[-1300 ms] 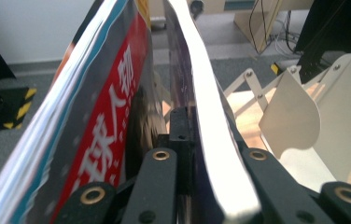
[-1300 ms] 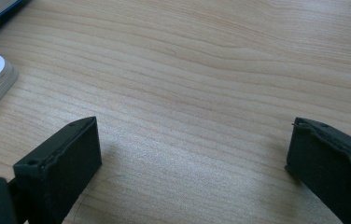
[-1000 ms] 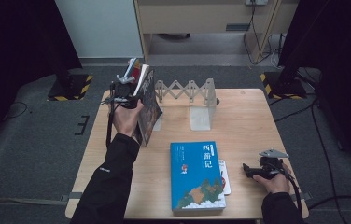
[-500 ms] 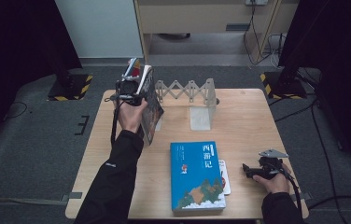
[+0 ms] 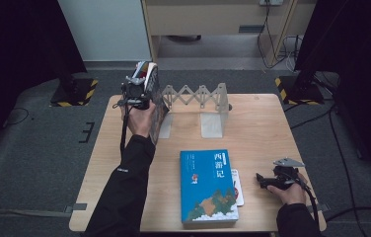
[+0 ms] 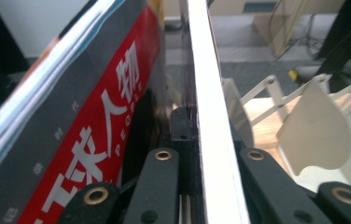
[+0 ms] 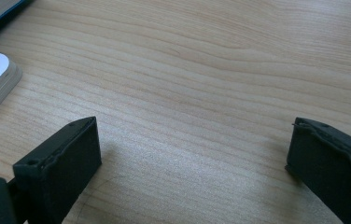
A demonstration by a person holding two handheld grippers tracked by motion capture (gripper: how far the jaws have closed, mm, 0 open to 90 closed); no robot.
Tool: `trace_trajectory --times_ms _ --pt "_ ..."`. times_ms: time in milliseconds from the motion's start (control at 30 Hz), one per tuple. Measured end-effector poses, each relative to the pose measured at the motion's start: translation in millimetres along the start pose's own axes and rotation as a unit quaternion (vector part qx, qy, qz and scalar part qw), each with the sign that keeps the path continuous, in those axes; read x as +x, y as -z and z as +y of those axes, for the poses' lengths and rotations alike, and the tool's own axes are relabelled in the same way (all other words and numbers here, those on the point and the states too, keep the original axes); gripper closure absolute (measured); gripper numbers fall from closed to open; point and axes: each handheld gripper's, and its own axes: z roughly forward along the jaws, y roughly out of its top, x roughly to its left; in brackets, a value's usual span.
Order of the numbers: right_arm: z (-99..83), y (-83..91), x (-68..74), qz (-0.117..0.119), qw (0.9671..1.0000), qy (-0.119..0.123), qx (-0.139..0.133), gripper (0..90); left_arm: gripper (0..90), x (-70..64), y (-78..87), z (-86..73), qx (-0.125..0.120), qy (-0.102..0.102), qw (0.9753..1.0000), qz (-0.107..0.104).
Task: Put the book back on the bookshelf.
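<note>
The step in hand looks like shelving: the left gripper (image 5: 141, 84) holds a magazine (image 5: 156, 106) upright at the left end of the white expanding book rack (image 5: 198, 94), its jaws clamped tight on the magazine's edge. In the left gripper view the pinched edge (image 6: 208, 116) runs as a thin white strip between the black jaws, with a glossy dark cover bearing a red band and white lettering (image 6: 103, 135) bowing away to the left — limp, slick paper that will sag if let go too soon.

The next move, I judge, calls for lowering the magazine against the rack's nearest flat white divider (image 6: 313, 126) until it stands supported before the jaws release.

The right gripper (image 5: 267, 180) rests on the pale, grained wooden table (image 5: 272, 128), well in front of the rack, jaws spread wide on nothing. Between it and the rack's front lies a thick blue book (image 5: 208, 185), flat — a rigid hardback by its look.
</note>
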Motion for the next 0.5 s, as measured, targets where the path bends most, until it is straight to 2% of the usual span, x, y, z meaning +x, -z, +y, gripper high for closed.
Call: trace_trajectory --times_ms 167,300,333,433,500 --pt "0.2 -0.2 0.5 0.001 1.0000 0.001 0.000 2.8 81.5 2.3 -1.5 0.2 0.003 0.008 0.9999 0.012" --pt "0.1 -0.2 0.5 0.001 1.0000 0.001 0.000 2.8 80.3 2.1 -1.3 0.1 -0.001 0.004 0.9998 0.020" --pt "0.1 -0.1 0.5 0.001 1.0000 0.001 0.000 2.8 78.9 1.5 -0.8 -0.4 -0.008 0.003 0.9997 0.021" --pt "0.2 -0.2 0.6 0.002 1.0000 0.001 0.000 2.8 73.8 -1.3 2.0 -2.3 -0.008 -0.007 0.9996 0.024" --pt "0.3 -0.2 0.7 0.002 1.0000 0.001 0.000 2.8 70.9 -1.8 5.3 -4.3 -0.016 -0.008 0.9997 0.018"
